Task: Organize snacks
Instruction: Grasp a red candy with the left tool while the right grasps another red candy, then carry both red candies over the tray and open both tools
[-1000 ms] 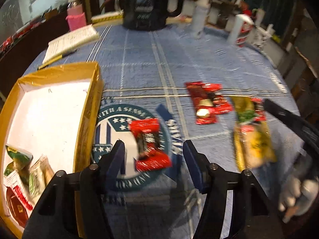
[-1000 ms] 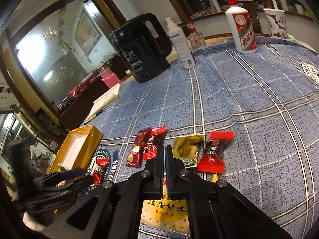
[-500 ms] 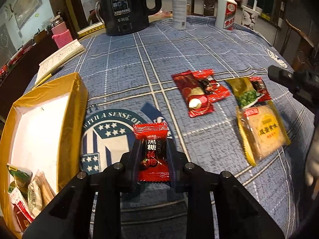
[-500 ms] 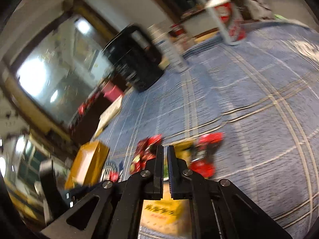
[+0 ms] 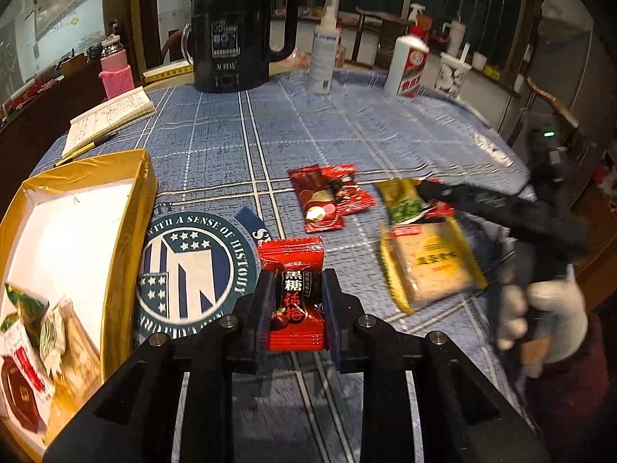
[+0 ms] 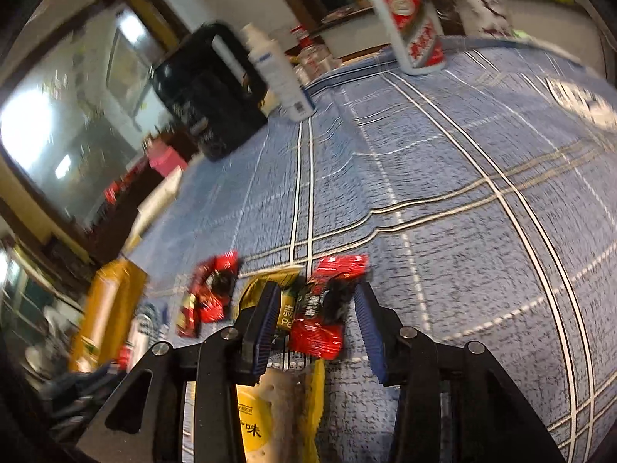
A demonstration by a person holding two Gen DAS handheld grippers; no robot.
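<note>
At nine o'clock, gold-walled cardboard box (image 5: 133, 208) holding crinkled wrapped snacks. At six o'clock, left gripper (image 5: 297, 308) clamped on glossy red plum candy packet (image 5: 295, 293). At three o'clock, right gripper (image 6: 318, 320) spread wide around crumpled red wrapper (image 6: 327, 308), above flat yellow biscuit pouch (image 6: 266, 420), on blue plaid cloth (image 6: 443, 193).

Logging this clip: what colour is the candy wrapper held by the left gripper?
Red with a black centre panel; clearest in the left wrist view.

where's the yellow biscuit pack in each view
Left wrist: yellow biscuit pack lies right of centre on the cloth, beyond the left tongs.
Right wrist: it sits at bottom centre, just below the open right tongs.
Shared landmark: black kettle.
</note>
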